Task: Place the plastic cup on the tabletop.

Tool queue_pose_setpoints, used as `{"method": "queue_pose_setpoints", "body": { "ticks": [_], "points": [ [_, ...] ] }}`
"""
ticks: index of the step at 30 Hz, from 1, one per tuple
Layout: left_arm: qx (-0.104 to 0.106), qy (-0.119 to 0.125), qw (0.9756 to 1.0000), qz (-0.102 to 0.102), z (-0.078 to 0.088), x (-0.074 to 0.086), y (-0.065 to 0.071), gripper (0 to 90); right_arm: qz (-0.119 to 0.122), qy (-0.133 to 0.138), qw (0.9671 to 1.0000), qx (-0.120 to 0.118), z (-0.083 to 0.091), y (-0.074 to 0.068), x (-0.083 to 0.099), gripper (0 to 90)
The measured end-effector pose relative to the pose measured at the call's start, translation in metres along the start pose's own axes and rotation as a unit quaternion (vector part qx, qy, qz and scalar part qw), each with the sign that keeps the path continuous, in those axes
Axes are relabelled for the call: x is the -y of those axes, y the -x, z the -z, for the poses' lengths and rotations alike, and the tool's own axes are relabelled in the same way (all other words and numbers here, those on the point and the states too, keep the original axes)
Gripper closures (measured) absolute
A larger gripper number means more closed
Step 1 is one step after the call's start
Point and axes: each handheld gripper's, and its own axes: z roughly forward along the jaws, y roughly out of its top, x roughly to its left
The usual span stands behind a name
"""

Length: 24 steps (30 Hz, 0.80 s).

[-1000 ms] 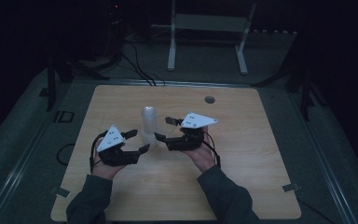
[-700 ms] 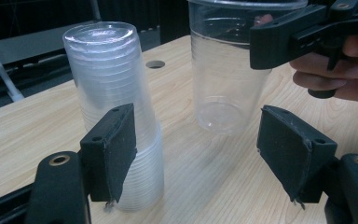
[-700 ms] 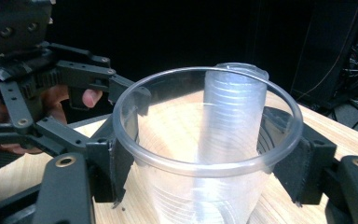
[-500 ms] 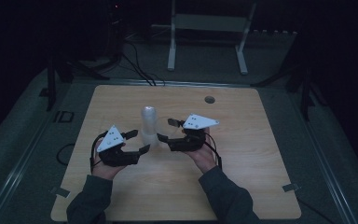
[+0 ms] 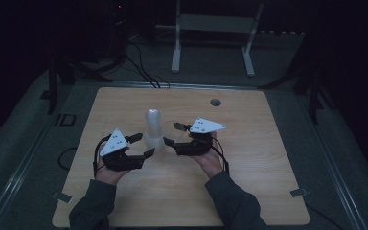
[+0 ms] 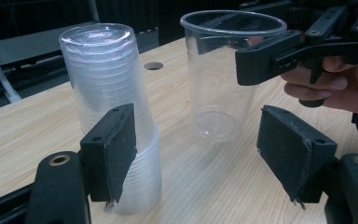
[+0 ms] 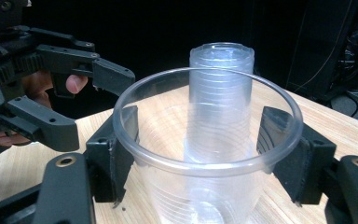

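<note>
Single cup [image 7: 205,154]: clear thin-walled plastic tumbler, upright, mouth up, tapering to a narrower base. It sits between the pads of the right gripper [image 7: 205,154], clasped just below the rolled rim. In the left gripper view the cup [image 6: 223,79] appears with its base at or just above the table; contact with the wood cannot be told.

Right gripper state: jaws closed onto the cup wall from two opposite sides, at a middling spread set by the cup's width.

Cup stack [image 6: 109,107]: nested clear cups, inverted, closed ends up, standing on the table [image 5: 249,191]. It stands beyond the held cup as seen along the right jaws, and just behind the left-hand pad in the left gripper view.

Left gripper [image 6: 205,154] state: released, jaws wide, nothing between the pads. The stack lies beside one pad, whether touching it or not cannot be told; the single cup stands ahead of the gap.

Handling, judged: very light; wall flexible and likely to ovalise or crack under firm squeeze; smooth and slippery.

Grip zone, judged: the band just under the rim, where the rolled edge stiffens the wall.

Stack behaviour, judged: tall, light, narrow-topped; a sideways nudge from a pad could tip it.

Surfaces: matt black foam-faced pads [image 7: 121,154]; pale wood-grain tabletop; ribbed, glossy cup walls.
</note>
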Motion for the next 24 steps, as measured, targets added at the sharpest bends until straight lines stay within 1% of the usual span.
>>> {"method": "queue_pose_setpoints", "body": {
  "ticks": [17, 24],
  "points": [
    [0.0, 0.0, 1.0, 0.001, 0.0, 0.0, -0.001, 28.8, -0.007, -0.006, 0.9999, 0.004, -0.001, 0.005, 0.009, 29.3],
    [0.0, 0.001, 1.0, 0.002, 0.0, 0.0, -0.001, 28.8, -0.006, -0.008, 0.9999, 0.003, -0.003, 0.005, 0.011, 29.4]
  ]
}}
